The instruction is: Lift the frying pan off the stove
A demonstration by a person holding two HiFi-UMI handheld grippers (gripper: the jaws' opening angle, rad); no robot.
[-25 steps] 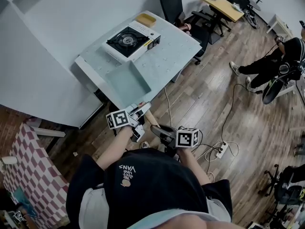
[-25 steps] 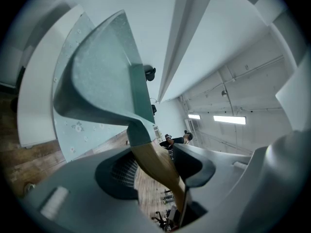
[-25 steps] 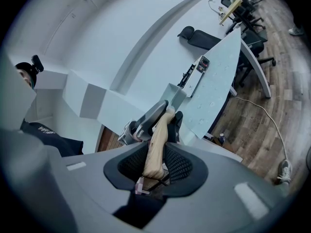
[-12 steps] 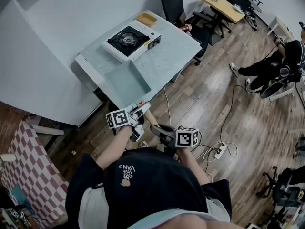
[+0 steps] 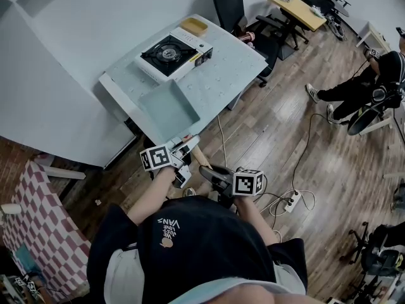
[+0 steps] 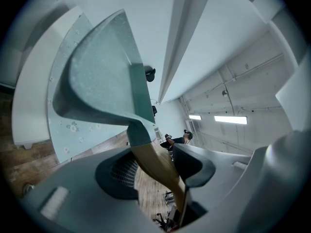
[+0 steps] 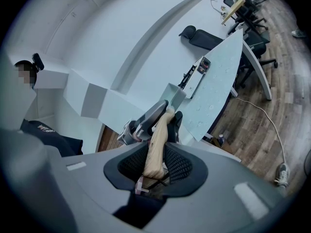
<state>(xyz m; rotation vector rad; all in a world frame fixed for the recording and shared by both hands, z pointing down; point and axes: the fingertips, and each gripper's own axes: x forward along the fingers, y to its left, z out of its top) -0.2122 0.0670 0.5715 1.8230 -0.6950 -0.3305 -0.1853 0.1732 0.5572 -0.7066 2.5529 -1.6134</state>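
While my left gripper (image 6: 160,165) and right gripper (image 7: 156,153) both clamp its wooden handle (image 7: 158,139), the left nearer the pan body, the frying pan (image 5: 169,108) hangs over the table's (image 5: 235,61) near end, its handle pointing back at me and the stove (image 5: 172,54) well beyond.

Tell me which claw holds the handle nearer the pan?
The left claw, just behind the pan; the right claw grips the far end of the handle.

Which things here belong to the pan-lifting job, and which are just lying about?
Job: square teal frying pan with wooden handle, black-and-white portable gas stove, left gripper, right gripper.
Lying about: yellow tray, black office chair, white power strip, red-checked cloth.
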